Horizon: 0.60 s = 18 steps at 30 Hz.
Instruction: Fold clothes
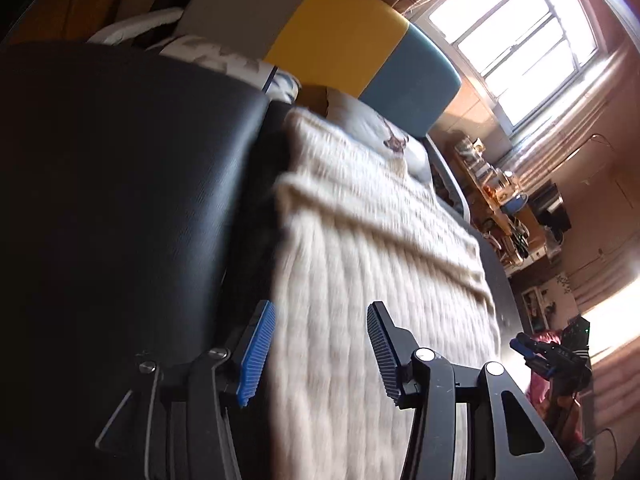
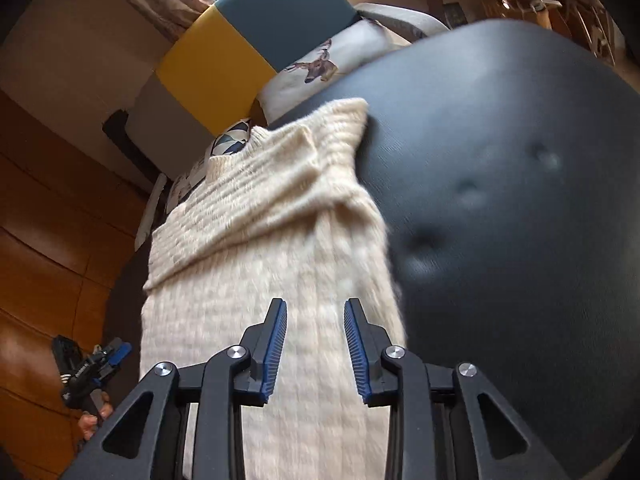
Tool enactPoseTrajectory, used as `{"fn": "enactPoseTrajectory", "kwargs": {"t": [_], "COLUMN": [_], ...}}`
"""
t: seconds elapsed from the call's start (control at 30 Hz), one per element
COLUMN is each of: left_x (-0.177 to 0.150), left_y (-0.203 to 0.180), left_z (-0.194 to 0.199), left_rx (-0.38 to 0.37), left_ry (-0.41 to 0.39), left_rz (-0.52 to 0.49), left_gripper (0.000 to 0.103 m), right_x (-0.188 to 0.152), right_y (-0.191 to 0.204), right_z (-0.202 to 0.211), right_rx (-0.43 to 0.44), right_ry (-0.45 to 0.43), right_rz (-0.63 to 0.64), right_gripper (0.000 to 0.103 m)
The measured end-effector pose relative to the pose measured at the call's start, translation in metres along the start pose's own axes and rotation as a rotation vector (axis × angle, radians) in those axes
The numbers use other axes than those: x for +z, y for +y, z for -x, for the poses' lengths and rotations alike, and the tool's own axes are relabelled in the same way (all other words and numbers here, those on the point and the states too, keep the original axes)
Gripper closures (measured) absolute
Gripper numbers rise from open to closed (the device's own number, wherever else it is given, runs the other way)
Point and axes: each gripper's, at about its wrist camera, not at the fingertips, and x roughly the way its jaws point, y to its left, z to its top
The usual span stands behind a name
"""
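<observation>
A cream knitted sweater [image 1: 372, 248] lies folded lengthwise into a long strip on a black leather surface [image 1: 120, 184]. Its collar end [image 2: 280, 148] is far from me, with a sleeve folded across the body. My left gripper [image 1: 320, 350] hovers open over the near part of the sweater, nothing between its blue pads. My right gripper [image 2: 316, 350] is open too, above the same near part of the sweater [image 2: 272, 272], holding nothing. Each gripper shows small in the other's view: the right one [image 1: 548, 356] at the right edge, the left one [image 2: 92, 364] at the lower left.
The black leather surface [image 2: 520, 200] has button dimples. Patterned pillows [image 2: 316, 68] and a yellow, blue and grey headboard [image 1: 352, 40] lie beyond the sweater. A bright window [image 1: 520, 32], a cluttered shelf [image 1: 500, 200] and wooden panels [image 2: 52, 220] surround the spot. A hand [image 2: 94, 418] holds the left gripper.
</observation>
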Motion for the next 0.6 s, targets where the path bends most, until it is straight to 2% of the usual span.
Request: {"fn": "enactPoseTrajectory", "kwargs": {"t": [0.17,0.3,0.43,0.6], "left_x": [-0.054,-0.081,-0.093,-0.1], "left_y": [0.011,0.016,0.013,0.001], "left_z": [0.021,0.026,0.033,0.036], "left_rx": [0.007,-0.038,-0.081,-0.084], "left_ry": [0.046,0.079,0.074,0.087], "left_rz": [0.008,0.037,0.027,-0.06], "left_gripper": [0.05,0.047,0.041,0.037], "right_x": [-0.063,-0.092,-0.099,-0.094], "right_y": [-0.055,-0.076,-0.072,-0.053], "right_z": [0.033,0.037,0.021,-0.001], "right_rx": [0.023,0.165,0.286,0.341], "right_ry": [0.089,0.103,0.135,0.14], "right_rz": [-0.117,-0.209,-0.229,-0.184], "right_gripper": [0.07,0.07,0.07,0.07]}}
